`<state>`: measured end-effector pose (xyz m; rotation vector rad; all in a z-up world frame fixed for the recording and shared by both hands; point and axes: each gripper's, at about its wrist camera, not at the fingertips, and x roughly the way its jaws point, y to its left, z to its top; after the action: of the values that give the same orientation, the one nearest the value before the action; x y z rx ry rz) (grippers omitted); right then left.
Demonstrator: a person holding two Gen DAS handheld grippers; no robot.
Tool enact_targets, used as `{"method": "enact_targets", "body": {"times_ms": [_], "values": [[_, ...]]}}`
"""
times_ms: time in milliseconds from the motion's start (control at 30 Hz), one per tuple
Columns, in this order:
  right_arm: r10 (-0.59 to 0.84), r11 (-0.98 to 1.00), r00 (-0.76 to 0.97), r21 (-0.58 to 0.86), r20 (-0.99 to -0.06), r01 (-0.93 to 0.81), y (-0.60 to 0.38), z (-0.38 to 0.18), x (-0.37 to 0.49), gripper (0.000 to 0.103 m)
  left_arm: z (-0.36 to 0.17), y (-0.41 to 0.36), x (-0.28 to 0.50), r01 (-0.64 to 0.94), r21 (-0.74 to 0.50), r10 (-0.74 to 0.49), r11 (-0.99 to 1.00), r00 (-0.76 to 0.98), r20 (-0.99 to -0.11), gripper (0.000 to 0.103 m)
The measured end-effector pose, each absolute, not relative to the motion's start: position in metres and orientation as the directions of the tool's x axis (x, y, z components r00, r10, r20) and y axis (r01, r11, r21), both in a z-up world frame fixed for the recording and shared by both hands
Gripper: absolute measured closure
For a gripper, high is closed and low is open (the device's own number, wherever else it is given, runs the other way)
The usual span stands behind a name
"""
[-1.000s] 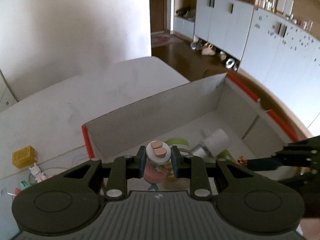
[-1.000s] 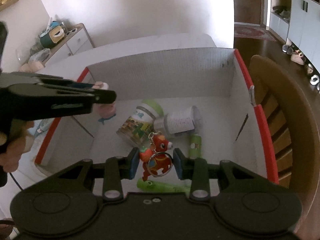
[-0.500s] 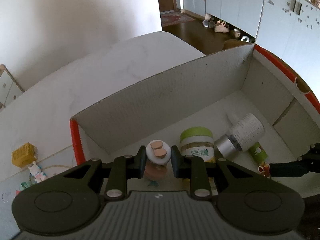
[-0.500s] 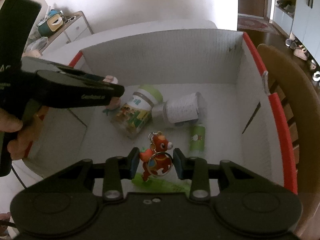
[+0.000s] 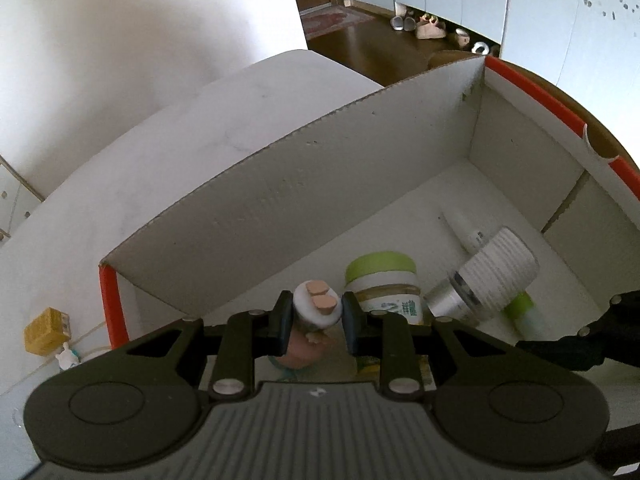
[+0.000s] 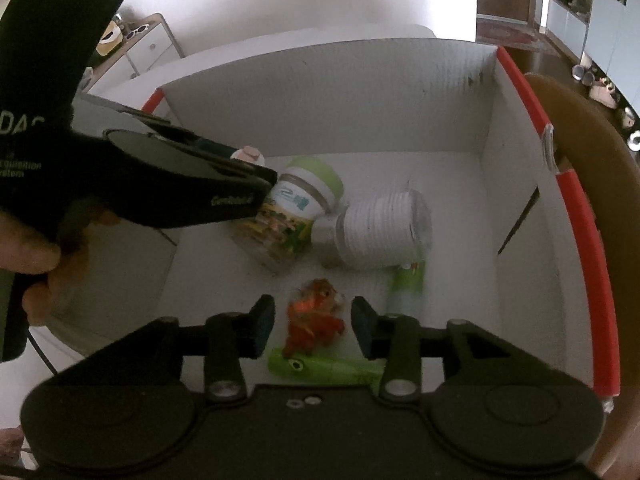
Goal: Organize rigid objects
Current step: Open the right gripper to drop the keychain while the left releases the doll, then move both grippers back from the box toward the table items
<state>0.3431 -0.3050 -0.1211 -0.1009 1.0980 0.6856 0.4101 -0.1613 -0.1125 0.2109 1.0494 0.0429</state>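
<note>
A white cardboard box [image 5: 280, 208] with red edges holds a green-lidded jar [image 5: 382, 280], a white ribbed bottle [image 5: 492, 276] and a green tube [image 6: 406, 284]. My left gripper [image 5: 316, 314] is shut on a small white and pink figure [image 5: 316, 304] and holds it over the box's left part, next to the jar. My right gripper [image 6: 313, 322] is open over the box's near side. A blurred red deer keychain [image 6: 316, 312] is loose between its fingers, above a green toy [image 6: 320, 366]. The left gripper also shows in the right wrist view [image 6: 256, 172].
A yellow block [image 5: 44, 330] and a small white toy [image 5: 68, 358] lie on the white table [image 5: 120, 176] left of the box. A wooden chair back [image 6: 592, 152] stands against the box's right side. Cabinets and shoes are on the floor beyond.
My right gripper has opened and let go of the red deer keychain, which is dropping into the box. My left gripper has moved further over the box with the figure.
</note>
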Motion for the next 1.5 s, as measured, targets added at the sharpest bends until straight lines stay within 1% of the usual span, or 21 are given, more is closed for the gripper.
{"method": "enact_targets", "body": {"times_ms": [67,233,533,567,600,667,800,900,1033,1200,1367,1500], "values": [[0.463,0.794,0.275,0.257,-0.843,-0.551,-0.307,-0.121,0.342,0.053,-0.111,-0.161,0.412,0.064,0.183,0.128,0.981,0.495,-0.860,0.078],[0.477,0.793,0.280,0.270,-0.833,-0.546,-0.311,-0.116,0.340,0.049,-0.109,-0.160,0.416,0.054,0.153,0.107,0.987,0.488,-0.866,0.076],[0.501,0.788,0.301,0.283,-0.811,-0.547,-0.322,-0.100,0.329,0.040,-0.094,-0.156,0.393,0.056,0.128,0.079,0.990,0.532,-0.843,0.071],[0.503,0.788,0.306,0.283,-0.809,-0.547,-0.322,-0.097,0.328,0.040,-0.092,-0.155,0.390,0.056,0.121,0.072,0.991,0.538,-0.840,0.065],[0.506,0.788,0.309,0.285,-0.805,-0.547,-0.321,-0.095,0.328,0.039,-0.088,-0.153,0.386,0.055,0.111,0.063,0.992,0.546,-0.835,0.049],[0.512,0.789,0.319,0.290,-0.797,-0.542,-0.323,-0.089,0.325,0.038,-0.080,-0.149,0.377,0.048,0.092,0.048,0.995,0.573,-0.818,0.034],[0.524,0.789,0.347,0.290,-0.778,-0.542,-0.324,-0.075,0.318,0.030,-0.065,-0.141,0.361,0.048,0.056,0.016,0.997,0.604,-0.797,0.034],[0.533,0.788,0.368,0.289,-0.762,-0.543,-0.321,-0.066,0.313,0.026,-0.053,-0.136,0.354,0.046,0.018,-0.014,0.999,0.621,-0.784,0.034],[0.542,0.786,0.397,0.280,-0.741,-0.552,-0.312,-0.055,0.304,0.023,-0.044,-0.125,0.341,0.043,-0.021,-0.043,0.999,0.640,-0.767,0.034],[0.548,0.784,0.429,0.263,-0.718,-0.562,-0.301,-0.045,0.291,0.016,-0.035,-0.113,0.324,0.049,-0.043,-0.064,0.998,0.663,-0.746,0.034],[0.558,0.781,0.457,0.255,-0.693,-0.570,-0.289,-0.036,0.278,0.011,-0.024,-0.095,0.299,0.056,-0.060,-0.082,0.997,0.687,-0.722,0.034],[0.565,0.780,0.481,0.244,-0.670,-0.577,-0.276,-0.030,0.267,0.011,-0.020,-0.078,0.283,0.046,-0.078,-0.087,0.996,0.709,-0.700,0.034]]}}
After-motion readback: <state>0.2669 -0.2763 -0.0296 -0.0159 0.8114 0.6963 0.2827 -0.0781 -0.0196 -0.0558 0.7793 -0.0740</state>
